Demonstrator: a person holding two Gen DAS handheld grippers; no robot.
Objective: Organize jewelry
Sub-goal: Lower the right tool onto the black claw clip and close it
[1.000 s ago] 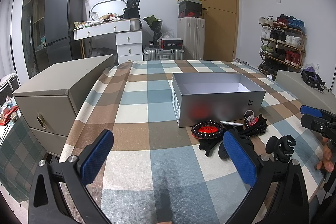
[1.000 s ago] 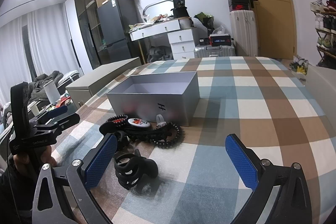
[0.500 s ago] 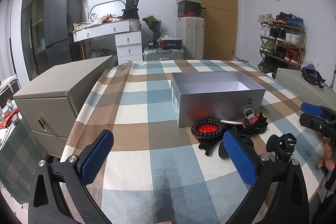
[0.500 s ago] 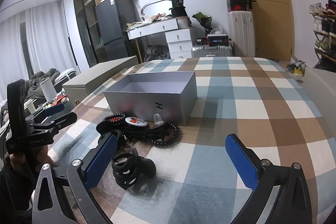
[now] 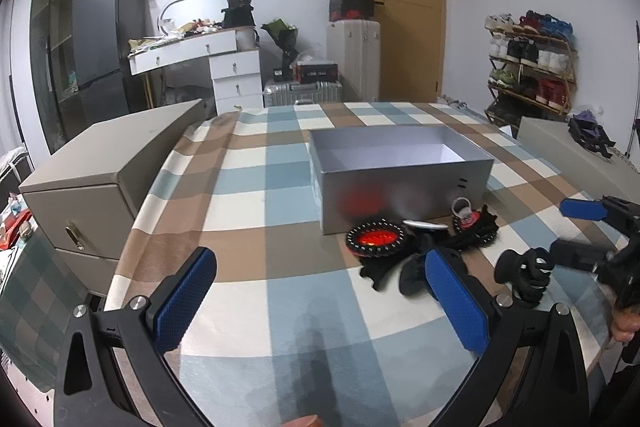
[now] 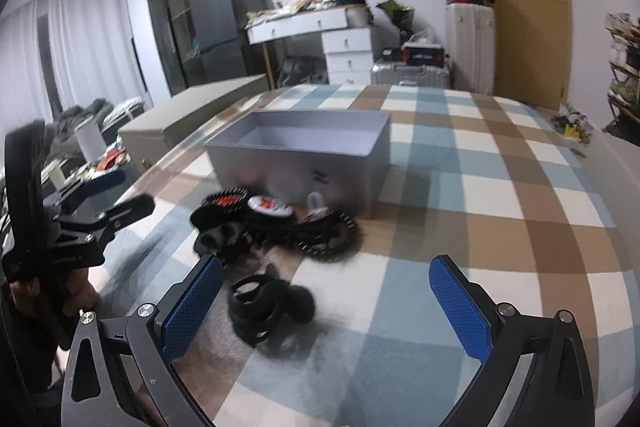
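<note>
Blue-padded jaws stand wide apart on both the left gripper (image 5: 320,301) and the right gripper (image 6: 334,301), each hovering empty over a checked tablecloth (image 5: 248,195). A pile of black jewelry (image 6: 280,223) lies on the cloth just in front of an open grey box (image 5: 400,163), touching its front wall. A separate black coiled piece (image 6: 268,307) sits nearer, just beside the right gripper's left finger.

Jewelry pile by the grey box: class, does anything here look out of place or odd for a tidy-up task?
Yes. The grey box appears empty, while the jewelry pile lies heaped on the checked tablecloth against the box's front wall. One black coiled piece sits apart, nearer the open right gripper.
</note>
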